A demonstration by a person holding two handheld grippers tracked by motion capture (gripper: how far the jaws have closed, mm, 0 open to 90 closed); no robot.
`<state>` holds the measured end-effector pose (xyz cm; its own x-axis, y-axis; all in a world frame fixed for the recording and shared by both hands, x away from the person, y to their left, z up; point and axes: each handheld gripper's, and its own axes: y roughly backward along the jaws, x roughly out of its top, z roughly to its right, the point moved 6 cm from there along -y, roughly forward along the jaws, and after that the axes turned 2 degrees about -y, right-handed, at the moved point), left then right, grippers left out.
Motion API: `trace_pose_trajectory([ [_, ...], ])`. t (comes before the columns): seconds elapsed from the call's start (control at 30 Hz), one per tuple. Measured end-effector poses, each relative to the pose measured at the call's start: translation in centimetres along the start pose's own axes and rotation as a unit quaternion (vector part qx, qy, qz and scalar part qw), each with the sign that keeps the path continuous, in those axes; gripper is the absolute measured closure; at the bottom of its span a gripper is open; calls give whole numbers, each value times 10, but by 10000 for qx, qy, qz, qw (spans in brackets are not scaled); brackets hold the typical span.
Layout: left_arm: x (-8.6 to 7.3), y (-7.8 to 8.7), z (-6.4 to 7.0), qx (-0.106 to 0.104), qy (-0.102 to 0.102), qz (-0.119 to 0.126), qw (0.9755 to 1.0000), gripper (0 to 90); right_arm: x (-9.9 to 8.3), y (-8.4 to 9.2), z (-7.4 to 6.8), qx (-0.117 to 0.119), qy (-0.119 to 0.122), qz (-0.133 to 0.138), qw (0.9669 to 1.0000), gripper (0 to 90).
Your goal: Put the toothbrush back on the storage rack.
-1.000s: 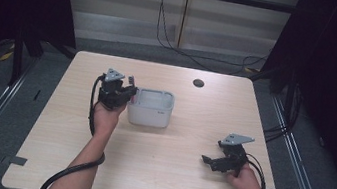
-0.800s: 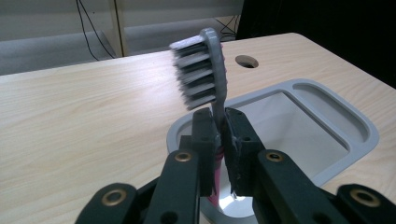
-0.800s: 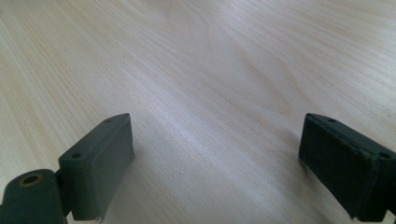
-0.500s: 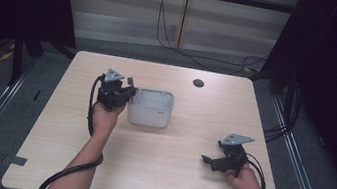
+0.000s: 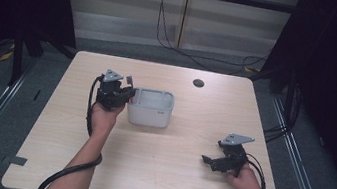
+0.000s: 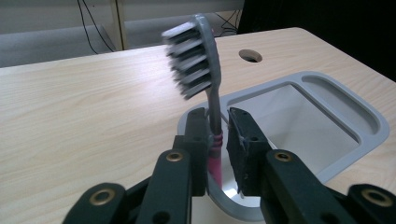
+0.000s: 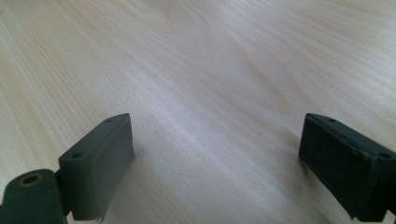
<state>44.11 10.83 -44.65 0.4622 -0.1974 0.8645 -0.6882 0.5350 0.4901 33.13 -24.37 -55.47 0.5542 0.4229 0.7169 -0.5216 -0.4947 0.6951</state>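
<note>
In the high view, the left hand [image 5: 102,117] is sitting left of centre, holding the left gripper [image 5: 126,93] against the left edge of the grey tub [image 5: 149,114], which is resting mid-table. In the left gripper view, the jaws are clamping a toothbrush [image 6: 201,70] by its pink and grey neck; the brush is standing nearly upright in the middle of the frame, its grey bristles facing left and slightly blurred. The tub [image 6: 369,123] is lying behind the jaws, filling the centre right of that frame, its rounded rim and pale inner walls showing. The table's round hole [image 6: 250,56] is sitting at the upper right there, and at upper centre in the high view [image 5: 198,83].

At the lower right of the high view, the right hand [image 5: 245,179] is holding the right gripper [image 5: 209,160] low over the table [image 5: 173,186], pointing left. In the right gripper view its jaws are standing wide apart, one at each lower corner, with bare wood grain between them.
</note>
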Motion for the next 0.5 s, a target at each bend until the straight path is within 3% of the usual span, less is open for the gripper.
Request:
trace_pose_trajectory([
  [0.23, 0, 0, -1, -20, 9, -20, 10000, 744, 0, 0, 0, 1, 0, 0, 10000, 96],
  [0.5, 0, 3, -5, 91, 32, -38, 9999, 611, 0, 0, 0, 1, 0, 0, 10000, 96],
])
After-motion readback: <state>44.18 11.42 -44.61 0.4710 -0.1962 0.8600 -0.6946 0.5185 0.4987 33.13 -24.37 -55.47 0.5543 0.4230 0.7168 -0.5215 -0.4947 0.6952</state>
